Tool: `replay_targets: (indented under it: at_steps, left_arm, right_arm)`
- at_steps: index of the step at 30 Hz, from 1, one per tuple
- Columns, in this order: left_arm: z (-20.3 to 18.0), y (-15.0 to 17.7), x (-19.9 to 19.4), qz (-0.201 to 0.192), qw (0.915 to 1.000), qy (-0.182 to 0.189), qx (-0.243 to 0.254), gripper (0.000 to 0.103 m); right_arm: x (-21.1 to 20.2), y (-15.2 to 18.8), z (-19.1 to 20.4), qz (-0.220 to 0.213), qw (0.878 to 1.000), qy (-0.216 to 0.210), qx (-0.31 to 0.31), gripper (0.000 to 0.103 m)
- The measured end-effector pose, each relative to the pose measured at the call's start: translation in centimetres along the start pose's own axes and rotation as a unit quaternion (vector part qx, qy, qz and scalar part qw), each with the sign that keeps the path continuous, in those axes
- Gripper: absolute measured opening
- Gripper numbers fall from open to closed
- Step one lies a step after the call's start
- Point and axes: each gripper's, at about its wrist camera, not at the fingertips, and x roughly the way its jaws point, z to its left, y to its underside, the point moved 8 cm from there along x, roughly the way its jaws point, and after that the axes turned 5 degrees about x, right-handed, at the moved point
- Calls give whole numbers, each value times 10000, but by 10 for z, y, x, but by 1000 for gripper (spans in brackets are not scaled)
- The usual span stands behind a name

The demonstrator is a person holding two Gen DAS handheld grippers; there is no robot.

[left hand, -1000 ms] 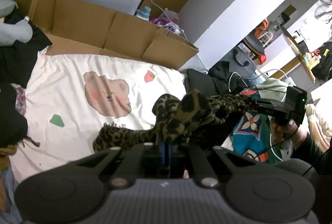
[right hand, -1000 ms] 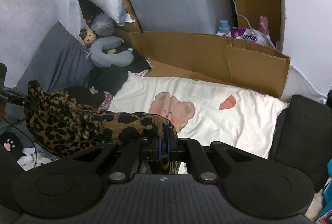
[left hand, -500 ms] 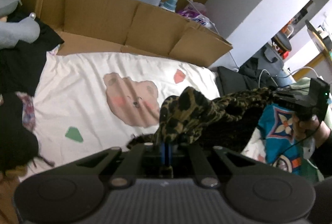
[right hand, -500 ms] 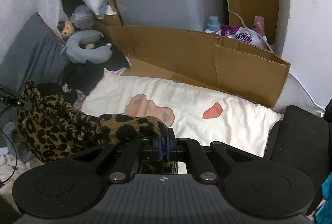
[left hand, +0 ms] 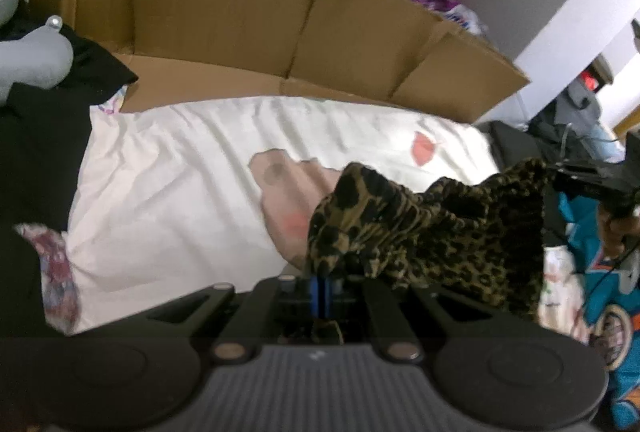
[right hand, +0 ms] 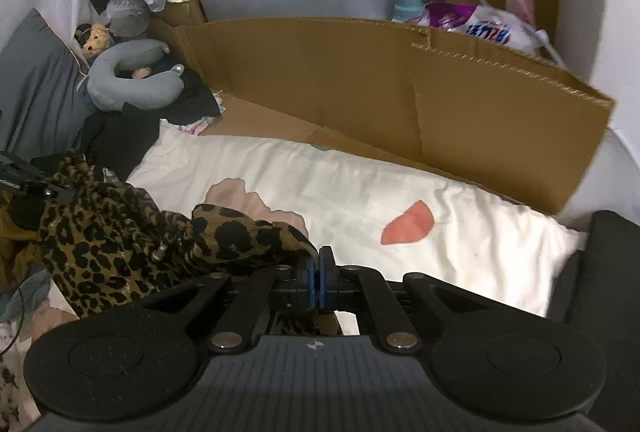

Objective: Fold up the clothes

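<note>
Both fisheye views are dim indoors, with soft, even light and no hard shadows. The left wrist view is smeared by motion blur: the cardboard wall (left hand: 304,31) and the white bedsheet (left hand: 180,191) beyond the jaws lose their edges. Daylight blows out at its far right edge. The right wrist view is sharper, though the sheet (right hand: 460,232) ahead of the jaws glows pale. Straight edges bow, and the corners fall to black.

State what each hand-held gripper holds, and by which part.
Both grip the leopard-print garment: left hand-held gripper and right hand-held gripper each pinch a bunched edge, cloth slung between them.
</note>
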Motion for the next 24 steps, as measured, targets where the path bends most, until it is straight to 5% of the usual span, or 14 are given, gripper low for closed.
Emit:
replay_targets:
  at_steps: [12,17,20,21,24]
  left_arm:
    - [51,-27,87,225,9988,-395,162,8]
    - [67,-25,97,311,9975,-630,24,38]
    - [72,-25,91,183,9977,-645,-74,61]
    - [73,-26,89,134,9979,-616,-130,63]
    - [74,-29,91,24,9983,-517,-267,69]
  right_arm:
    - [119,-9,-54,189,9988,311,328,0]
    - [152,4,-75,408,9957,577,599,2]
    - [151,4,-80,380,9951,616,671,17]
    - [150,3,-80,339,9957,615,607,33]
    - [148,-5,-80,265,9968,638,398,52]
